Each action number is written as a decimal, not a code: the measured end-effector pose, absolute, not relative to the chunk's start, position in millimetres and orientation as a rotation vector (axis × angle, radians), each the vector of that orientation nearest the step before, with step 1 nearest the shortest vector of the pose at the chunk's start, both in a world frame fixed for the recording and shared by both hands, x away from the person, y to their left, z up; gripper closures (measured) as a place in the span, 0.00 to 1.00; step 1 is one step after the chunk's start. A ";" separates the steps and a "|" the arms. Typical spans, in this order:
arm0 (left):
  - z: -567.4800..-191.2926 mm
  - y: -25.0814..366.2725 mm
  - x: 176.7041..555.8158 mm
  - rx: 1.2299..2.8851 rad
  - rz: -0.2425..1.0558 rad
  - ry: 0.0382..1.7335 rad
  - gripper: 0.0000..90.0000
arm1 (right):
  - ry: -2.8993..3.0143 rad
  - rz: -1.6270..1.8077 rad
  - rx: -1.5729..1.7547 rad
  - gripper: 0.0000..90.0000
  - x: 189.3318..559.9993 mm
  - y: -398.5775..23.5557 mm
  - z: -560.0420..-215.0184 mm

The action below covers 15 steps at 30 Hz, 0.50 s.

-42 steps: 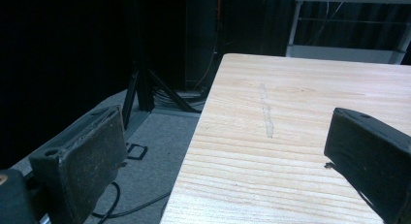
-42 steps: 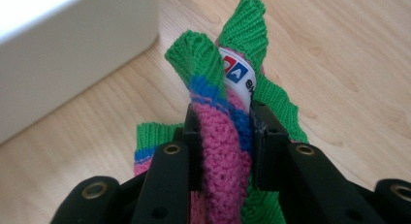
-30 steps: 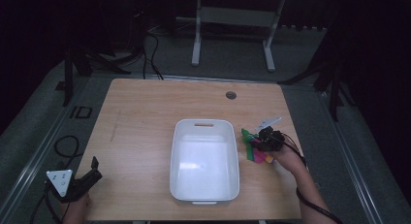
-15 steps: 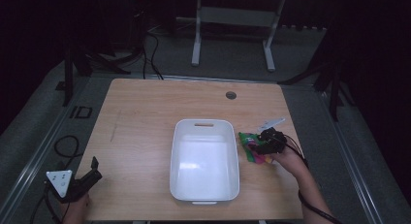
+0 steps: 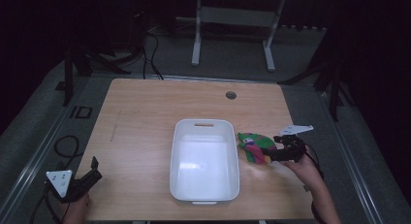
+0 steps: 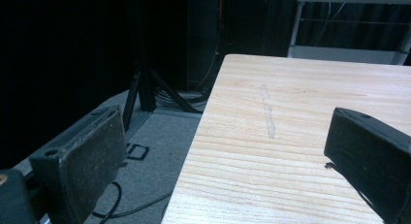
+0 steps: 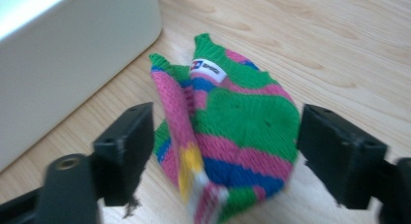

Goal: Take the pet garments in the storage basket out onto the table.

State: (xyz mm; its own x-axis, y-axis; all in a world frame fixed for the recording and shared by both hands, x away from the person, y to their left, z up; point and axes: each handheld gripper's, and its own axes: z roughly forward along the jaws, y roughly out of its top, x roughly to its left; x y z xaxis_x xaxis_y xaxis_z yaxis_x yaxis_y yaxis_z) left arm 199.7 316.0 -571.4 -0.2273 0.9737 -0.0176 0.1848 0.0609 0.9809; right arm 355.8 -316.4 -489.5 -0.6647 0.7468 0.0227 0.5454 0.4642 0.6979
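A light wooden table (image 5: pixel 145 136) fills the middle of the high view, with dark floor on all sides and a grey strip along its left and right edges. A white rectangular bin (image 5: pixel 204 161) sits at centre, its long side running up the frame, its bottom rim near the table's lower edge. Bare wood lies open to the left of the bin and above it, up to a small round grommet (image 5: pixel 231 95) near the top edge.

Just right of the bin's upper right side lies a knitted cloth piece (image 5: pixel 256 147), striped green, pink, blue and yellow, close to the bin wall; whether they touch is unclear.

The right gripper (image 5: pixel 277 151) comes in from the lower right, hand (image 5: pixel 303 167) behind it, pointing left toward the bin. In the right gripper view its jaws stand apart on either side of the cloth (image 7: pixel 228 132), not pressed on it.

The left gripper (image 5: pixel 89 173) rests at the lower left corner of the table, angled up and to the right. Its jaws are spread wide with bare wood (image 6: pixel 291 136) between them, one jaw out past the table's edge.
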 end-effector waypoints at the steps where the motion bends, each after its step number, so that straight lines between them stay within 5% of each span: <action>1: -571.4 316.0 199.7 1.204 1.247 1.540 0.02 | 2.430 1.003 1.104 0.20 355.8 -316.4 -489.5; 6: -571.3 316.0 199.9 1.205 1.246 1.542 0.02 | 2.375 1.093 1.109 0.12 337.8 -338.4 -490.2; 15: -571.3 315.8 199.9 1.204 1.248 1.544 0.02 | 2.132 1.136 1.213 0.12 312.3 -369.5 -508.9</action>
